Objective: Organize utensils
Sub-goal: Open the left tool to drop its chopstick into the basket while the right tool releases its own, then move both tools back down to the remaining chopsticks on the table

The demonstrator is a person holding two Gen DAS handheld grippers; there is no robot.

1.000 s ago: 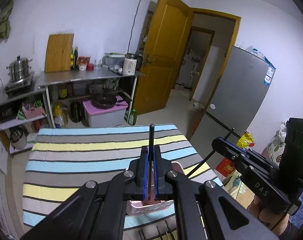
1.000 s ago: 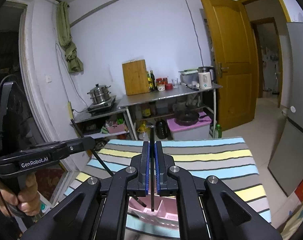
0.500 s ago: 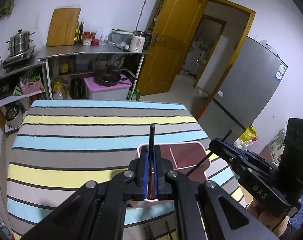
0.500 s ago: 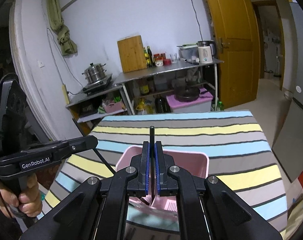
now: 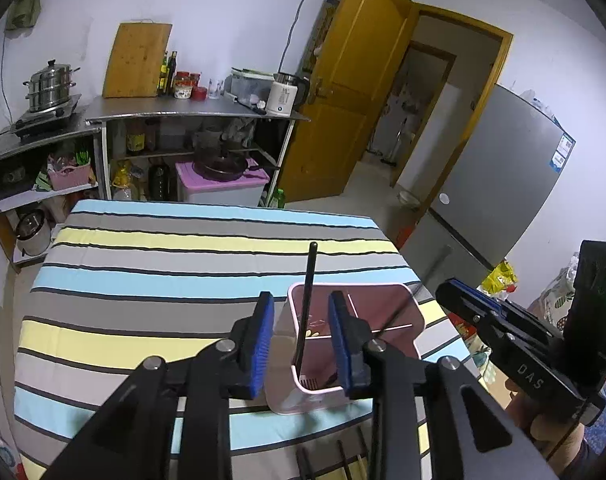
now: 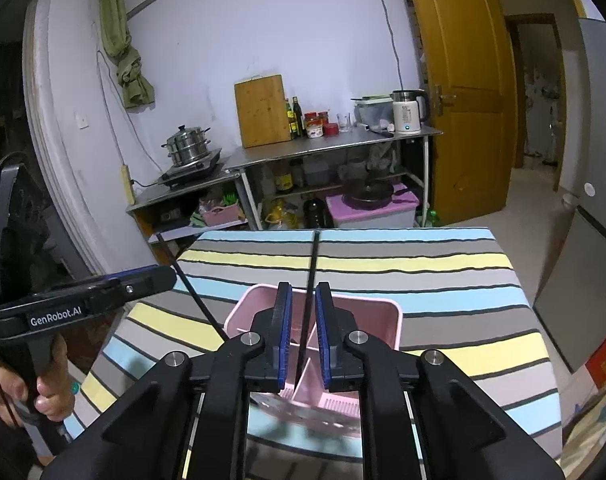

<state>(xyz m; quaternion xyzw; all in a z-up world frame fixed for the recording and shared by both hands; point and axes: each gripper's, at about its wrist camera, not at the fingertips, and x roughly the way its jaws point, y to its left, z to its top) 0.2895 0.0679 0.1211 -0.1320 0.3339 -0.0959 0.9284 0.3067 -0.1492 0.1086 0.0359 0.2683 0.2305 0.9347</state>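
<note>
Both of my grippers have let go since half a second ago: left gripper point(image 5: 299, 332) spread wide, right gripper point(image 6: 303, 328) narrowly parted, so each black chopstick point(image 5: 305, 312) stands in the pink holder point(image 5: 407, 328) at lower centre on the table point(image 5: 143, 280).

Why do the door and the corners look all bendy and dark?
Left wrist view: the fisheye lens bows the yellow wooden door and leaves black corners. Right wrist view: the same bending curves the striped tablecloth, and the near edge of the pink plastic utensil basket looks smeared and blurry, close under the lens.
</note>
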